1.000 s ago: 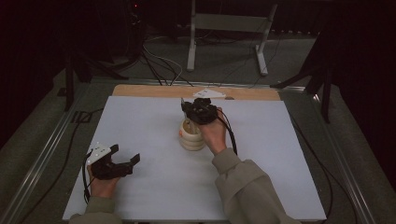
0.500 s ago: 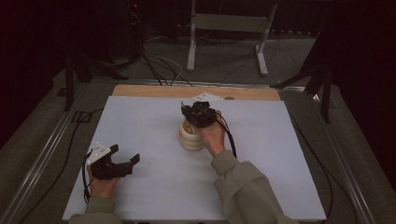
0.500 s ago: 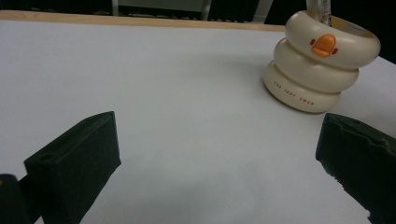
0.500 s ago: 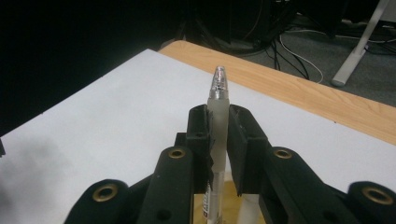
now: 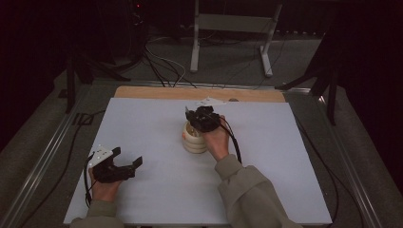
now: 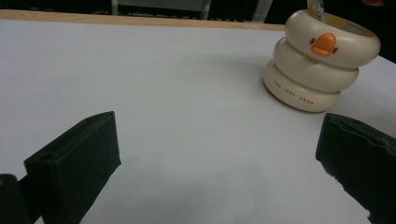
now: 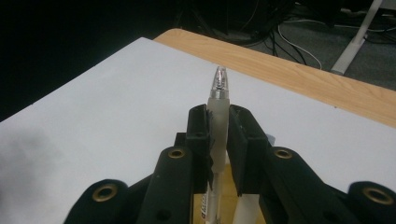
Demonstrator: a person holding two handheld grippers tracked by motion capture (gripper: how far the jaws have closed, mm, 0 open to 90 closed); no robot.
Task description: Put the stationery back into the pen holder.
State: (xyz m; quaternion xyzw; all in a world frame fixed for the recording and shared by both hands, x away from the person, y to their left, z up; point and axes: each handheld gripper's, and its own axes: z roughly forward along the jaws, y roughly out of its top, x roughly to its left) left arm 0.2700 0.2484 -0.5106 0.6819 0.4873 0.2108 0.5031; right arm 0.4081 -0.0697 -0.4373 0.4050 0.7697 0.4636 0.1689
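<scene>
pen (image 7: 218, 116) sits pinched between the pads of the right claw (image 7: 218, 122), tip poking out past them, directly above the cream duck-faced holder (image 5: 194, 138) of three stacked rings. left claw (image 5: 124, 167) rests spread and empty on the white table (image 5: 285, 156), well apart from the holder. risk, as i judge it: a tilted pen could catch the holder's rim and tip it, since nothing steadies it. holder's opening is hidden under the right claw, and the pen's lower end is cut off
</scene>
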